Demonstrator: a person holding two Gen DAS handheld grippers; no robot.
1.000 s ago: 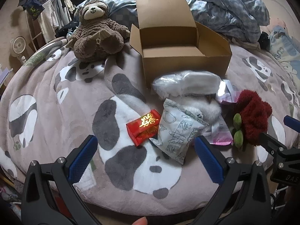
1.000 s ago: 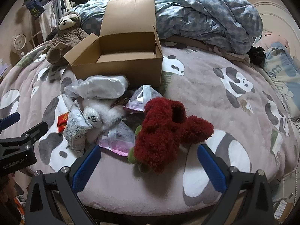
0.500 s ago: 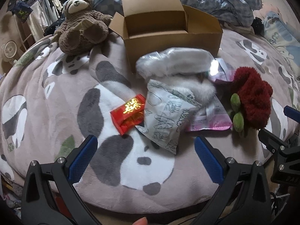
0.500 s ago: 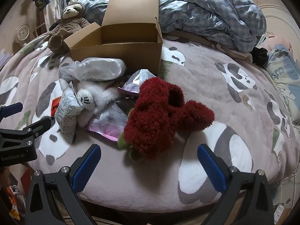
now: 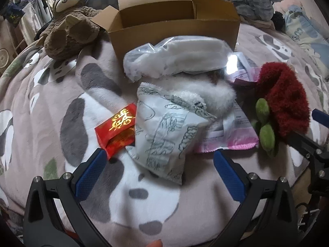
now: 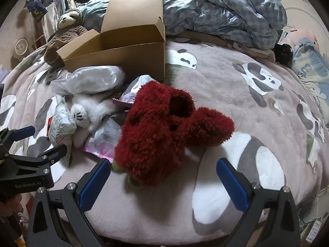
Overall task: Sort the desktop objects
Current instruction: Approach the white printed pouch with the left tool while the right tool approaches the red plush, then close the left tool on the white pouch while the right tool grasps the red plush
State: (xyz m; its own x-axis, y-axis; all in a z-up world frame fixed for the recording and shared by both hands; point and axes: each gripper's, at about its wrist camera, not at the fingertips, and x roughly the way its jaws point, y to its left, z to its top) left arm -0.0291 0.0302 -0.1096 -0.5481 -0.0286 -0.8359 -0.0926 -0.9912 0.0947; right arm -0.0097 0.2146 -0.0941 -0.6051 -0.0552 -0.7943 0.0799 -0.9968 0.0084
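Both grippers have come closer to the pile on the panda blanket (image 6: 226,86) than one second ago. Left gripper (image 5: 160,164) hangs with jaws wide open and empty around the near end of the white printed packet (image 5: 164,131), which lies beside the red envelope (image 5: 117,127). Right gripper (image 6: 164,177) is also wide open, holding nothing, just before the red plush toy (image 6: 162,131); the open cardboard box (image 6: 127,59) stands behind the pile.

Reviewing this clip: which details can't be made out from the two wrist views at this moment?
- Cardboard box floor: both views, hidden by its front wall.
- Pink packet print: left wrist view, too small and partly under the white sketch-printed pouch.
- Red packet: right wrist view, nearly all behind that pouch.
- Red plush toy underside: hidden by its own bulk.
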